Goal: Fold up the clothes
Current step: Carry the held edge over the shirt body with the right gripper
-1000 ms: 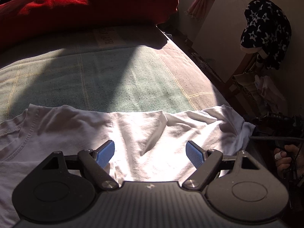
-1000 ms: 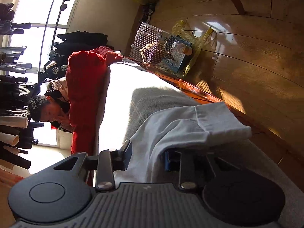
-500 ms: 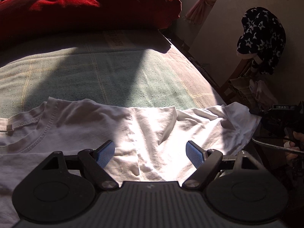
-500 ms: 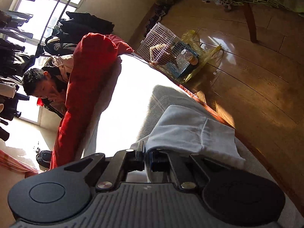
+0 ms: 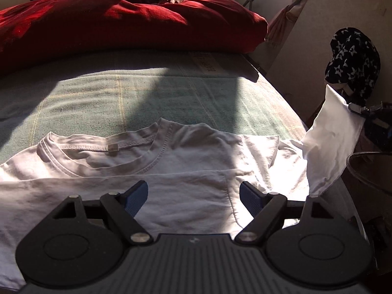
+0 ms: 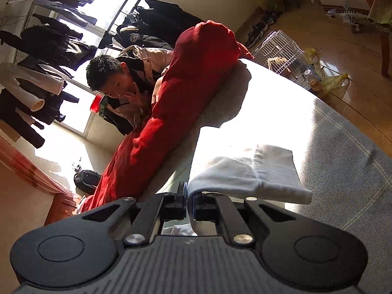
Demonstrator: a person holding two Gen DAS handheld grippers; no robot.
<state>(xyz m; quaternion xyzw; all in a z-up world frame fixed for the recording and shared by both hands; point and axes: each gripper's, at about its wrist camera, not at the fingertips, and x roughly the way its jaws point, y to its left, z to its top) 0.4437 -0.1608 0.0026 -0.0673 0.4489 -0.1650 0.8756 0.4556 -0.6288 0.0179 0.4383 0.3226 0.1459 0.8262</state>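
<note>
1. Right gripper: jaws clamped tight on the edge of the sleeve of the white T-shirt. A second ago they stood apart around that fabric; they closed in the first half of that second.
2. Sleeve is now lifted clear of the bed. In the left wrist view it hangs as a raised flap at far right, where it lay flat before. My read: pick is done, next is carrying the sleeve in over the body for the first fold.
3. Left gripper: jaws wide apart, holding nothing, hovering over the shirt's chest. Its view has slid along the shirt, so the collar now shows.
4. Shirt lies spread flat across the near end of the bed, collar away from the camera.
5. Pose: right gripper is rolled, scene strongly tilted, aimed shallowly down. Left gripper pitched steeply down at the shirt.
6. Beyond: red duvet bunched at the far end.
</note>
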